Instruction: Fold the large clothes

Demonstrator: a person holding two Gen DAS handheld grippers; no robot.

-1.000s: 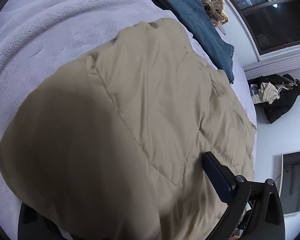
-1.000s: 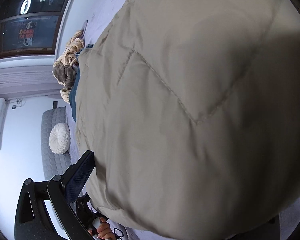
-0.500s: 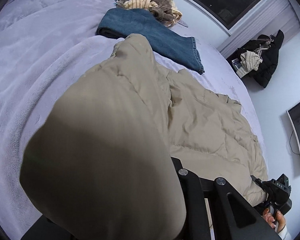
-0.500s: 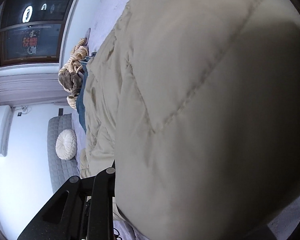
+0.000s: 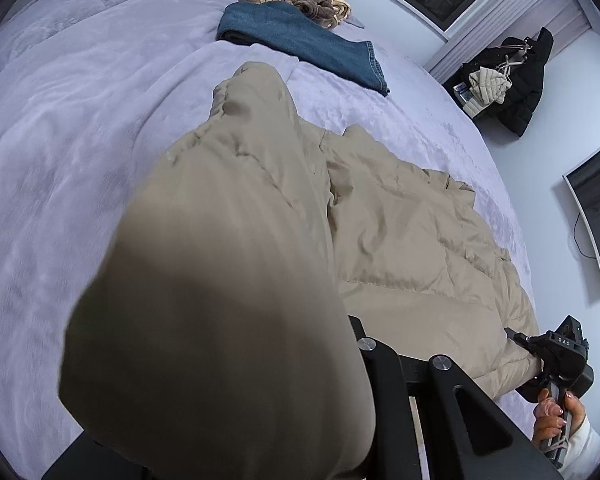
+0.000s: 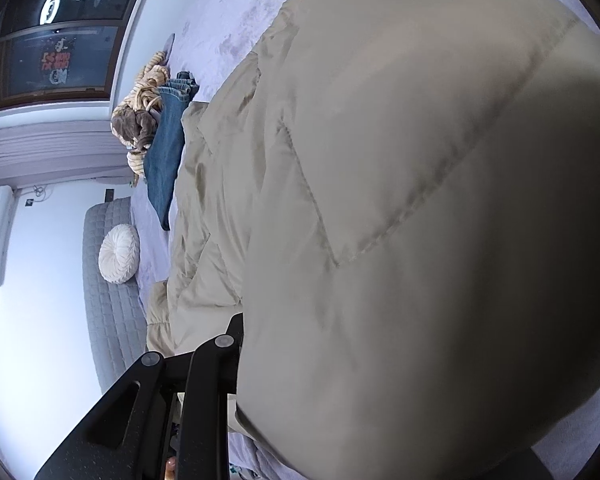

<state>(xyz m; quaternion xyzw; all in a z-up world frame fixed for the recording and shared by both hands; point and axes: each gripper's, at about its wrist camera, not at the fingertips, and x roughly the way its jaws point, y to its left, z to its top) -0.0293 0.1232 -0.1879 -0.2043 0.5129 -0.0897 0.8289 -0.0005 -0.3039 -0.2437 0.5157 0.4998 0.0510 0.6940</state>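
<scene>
The beige padded jacket [image 5: 412, 240] lies on the lavender bed [image 5: 80, 140], and now we hold its near edge raised. A second ago both tongs stood spread beside the fabric; now the left tongs [image 5: 352, 364] and the right tongs [image 6: 236, 360] are pinching thick folds of it. We judge the first fold begins: we can carry this edge toward the folded jeans [image 5: 308, 44]
</scene>
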